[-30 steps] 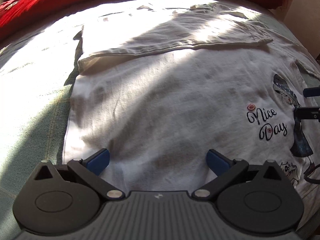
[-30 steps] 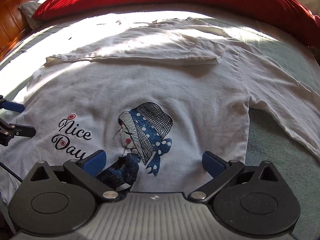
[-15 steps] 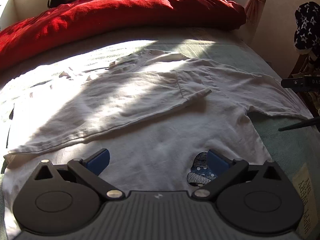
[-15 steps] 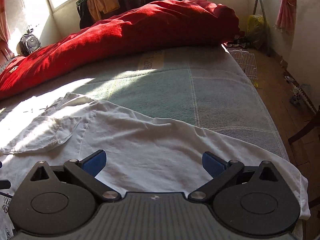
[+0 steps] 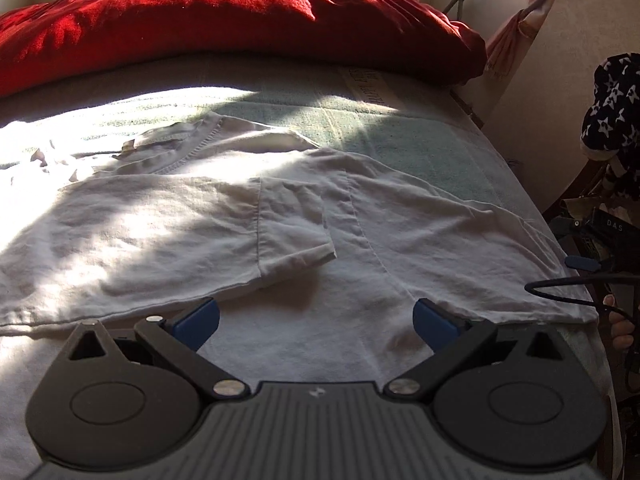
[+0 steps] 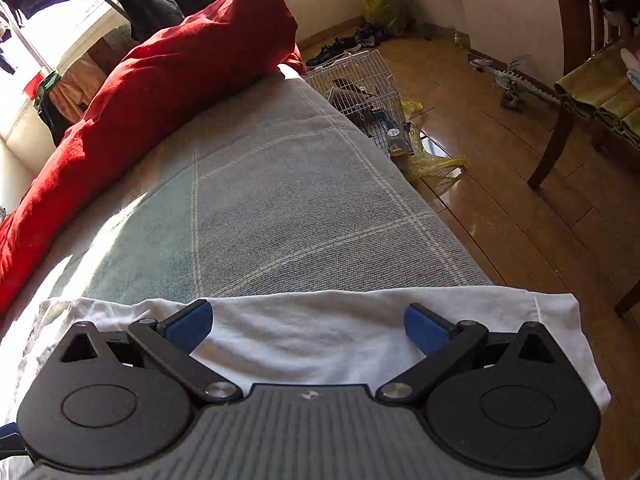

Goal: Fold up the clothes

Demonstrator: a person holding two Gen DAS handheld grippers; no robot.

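Shirt (image 5: 304, 216), one, white, lies flat on the bed (image 6: 280, 208), one sleeve reaching its right edge. One red duvet (image 5: 224, 20) lines the far edge. Wood floor (image 6: 520, 168); one wire cage (image 6: 360, 84). Left gripper (image 5: 316, 316) and right gripper (image 6: 308, 320): fingers spread, empty.

sunlit bed (image 6: 280, 208) — wooden floor (image 6: 520, 184)

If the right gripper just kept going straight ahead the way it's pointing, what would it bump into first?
Probably the white shirt sleeve lying between the open right gripper fingers, then the grey-green bed cover beyond it. How high the gripper sits is unclear.
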